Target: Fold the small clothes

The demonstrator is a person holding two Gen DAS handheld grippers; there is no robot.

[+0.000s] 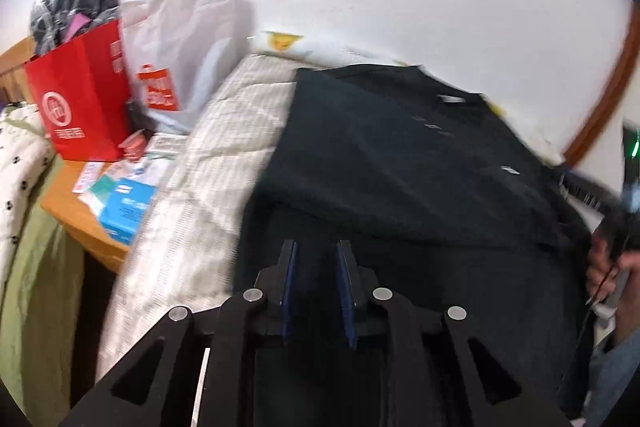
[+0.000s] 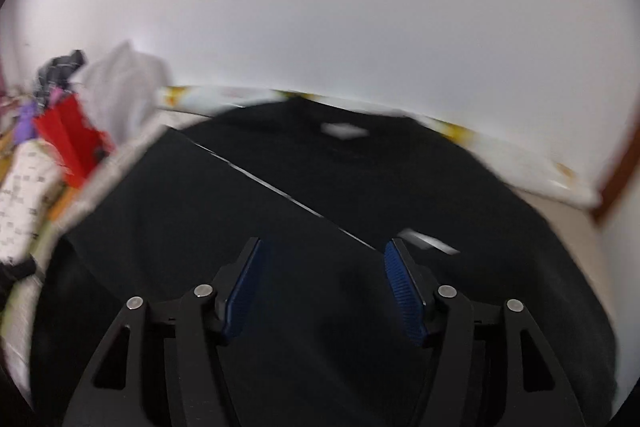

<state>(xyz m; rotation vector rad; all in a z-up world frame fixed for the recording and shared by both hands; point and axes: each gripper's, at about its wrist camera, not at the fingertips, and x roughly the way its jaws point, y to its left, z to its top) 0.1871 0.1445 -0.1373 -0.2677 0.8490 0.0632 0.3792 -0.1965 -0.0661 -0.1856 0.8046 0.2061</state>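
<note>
My left jaws (image 1: 316, 259) stand slightly parted and my right jaws (image 2: 324, 259) wide apart, nothing between either pair. The black garment (image 1: 400, 167) lies spread on the bed (image 1: 224, 131), reaching toward twelve o'clock. I judge it light, limp and clingy; best pinched at a hem edge or corner.

The dark garment (image 1: 400, 179) lies flat across the bed (image 1: 224, 131), leaving open room above it up to the wall. At the bed's left edge, a red bag (image 1: 80, 99), a white bag (image 1: 188, 39) and boxes (image 1: 124, 203) crowd the side surface (image 1: 80, 215), blocking passage there.
</note>
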